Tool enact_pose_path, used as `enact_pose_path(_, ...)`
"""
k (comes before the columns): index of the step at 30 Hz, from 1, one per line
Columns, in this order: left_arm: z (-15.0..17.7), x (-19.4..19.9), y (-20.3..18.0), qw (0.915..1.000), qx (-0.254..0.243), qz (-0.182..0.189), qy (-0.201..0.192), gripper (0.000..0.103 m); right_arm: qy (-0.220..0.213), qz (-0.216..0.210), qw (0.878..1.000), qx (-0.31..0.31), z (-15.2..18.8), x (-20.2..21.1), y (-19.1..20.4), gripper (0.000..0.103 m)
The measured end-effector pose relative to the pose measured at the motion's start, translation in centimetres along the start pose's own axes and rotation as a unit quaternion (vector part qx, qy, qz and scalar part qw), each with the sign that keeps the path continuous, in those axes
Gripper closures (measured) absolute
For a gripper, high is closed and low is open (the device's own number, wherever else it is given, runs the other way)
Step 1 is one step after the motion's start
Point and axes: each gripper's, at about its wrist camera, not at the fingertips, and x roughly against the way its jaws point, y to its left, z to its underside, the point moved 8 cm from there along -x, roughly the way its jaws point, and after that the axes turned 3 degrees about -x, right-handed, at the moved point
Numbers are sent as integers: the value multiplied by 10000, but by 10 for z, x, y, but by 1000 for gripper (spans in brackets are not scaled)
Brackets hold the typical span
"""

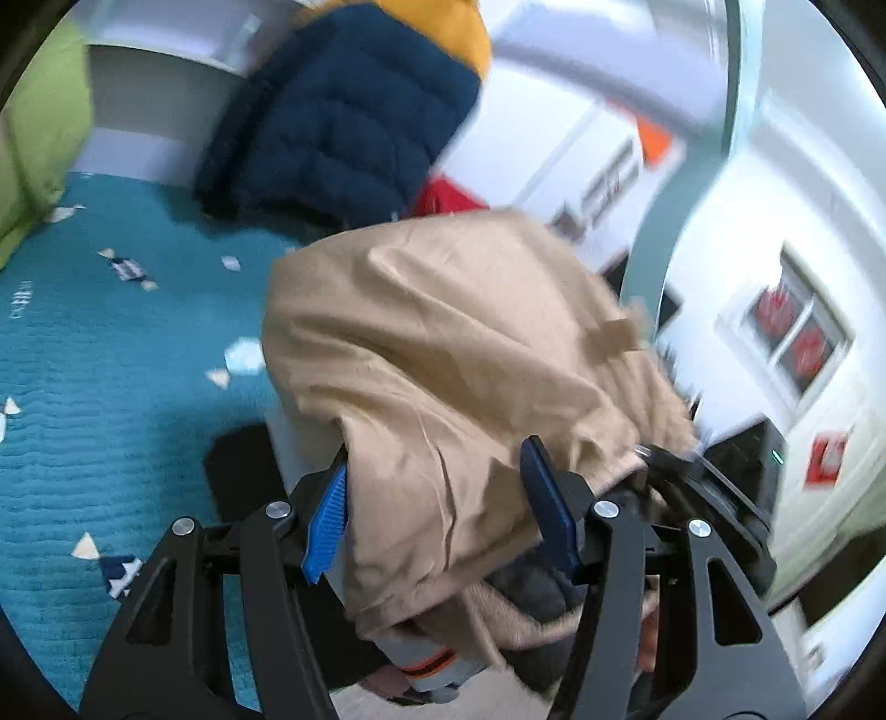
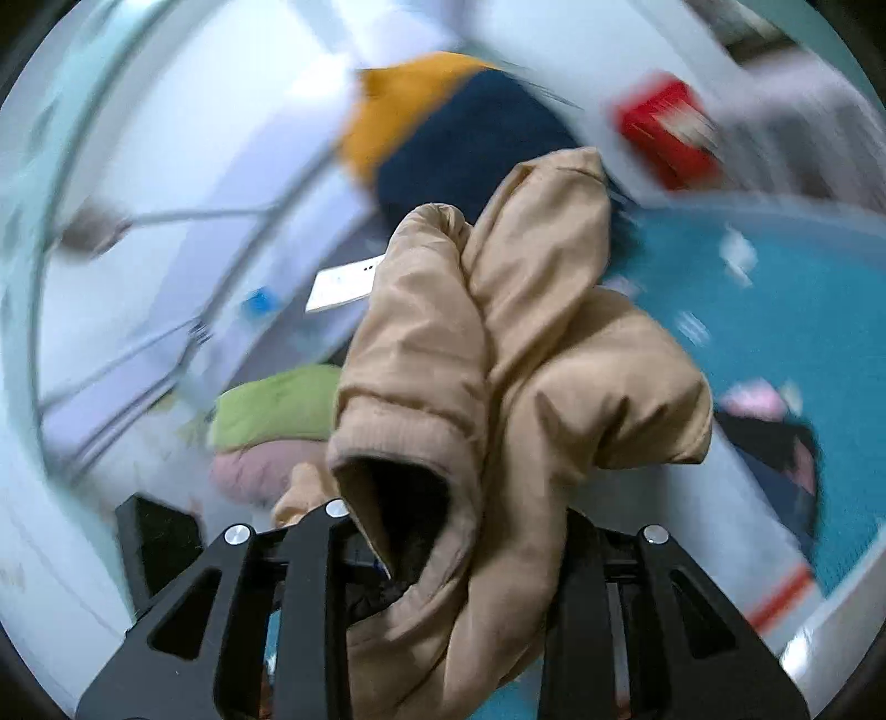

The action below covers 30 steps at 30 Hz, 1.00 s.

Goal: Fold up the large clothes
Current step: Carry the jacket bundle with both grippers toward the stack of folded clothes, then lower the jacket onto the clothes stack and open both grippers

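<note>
Step in hand, by my read: both grippers carry the tan padded jacket (image 1: pixel 443 354) up off the teal bed cover (image 1: pixel 111 387), prob. to shake it out or re-lay it before a fold.

Left gripper (image 1: pixel 437 515): blue pads half spread w/ a thick bunch of jacket fabric pinched between them. Right gripper (image 2: pixel 443 554): pads hidden under cloth, jaws fairly narrow, clamped on a wad next to the ribbed cuff (image 2: pixel 398 443), whose dark opening faces the cam. Jacket hangs bunched and doubled, sleeve lumped vs. body, not flat anywhere.

Next move calls for: pull the two grips apart so the cloth spreads, then lower it flat on a bare patch of the bed cover, sleeves sorted, before any crease.

Around, further off: green bundle (image 2: pixel 277 404) w/ a pink one (image 2: pixel 249 471) under it; navy quilted jacket (image 1: pixel 343 111) topped by a mustard piece (image 1: pixel 454 27), red item (image 1: pixel 448 194) beside. Those piles crowd the far edge and could catch a swinging hem. Bkgd blurred, walls and fittings unclear.
</note>
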Motion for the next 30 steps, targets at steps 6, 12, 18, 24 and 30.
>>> enact_pose_path(6, 50, -41, -5, 9982, -281, -8, 523, 44, 559, 461, 9928, -955, 26, -12, -118, 64)
enact_pose_path(12, 58, -31, 27, 9982, -68, -105, 582, 40, 390, 630, 9896, -1231, 12, -2, -133, 43)
enact_pose_path(18, 63, -21, 40, 9977, 60, -91, 676, 34, 399, 1460, 9851, -822, 5, 15, -106, 38)
enact_pose_path(24, 66, -6, 21, 9975, -149, 255, 645, 28, -14, 1859, 9794, -785, -4, 57, -93, 36)
enact_pose_path(30, 72, 8, 38, 9975, 72, 285, 641, 25, -544, 2012, 9776, 292, -27, 72, -15, 46)
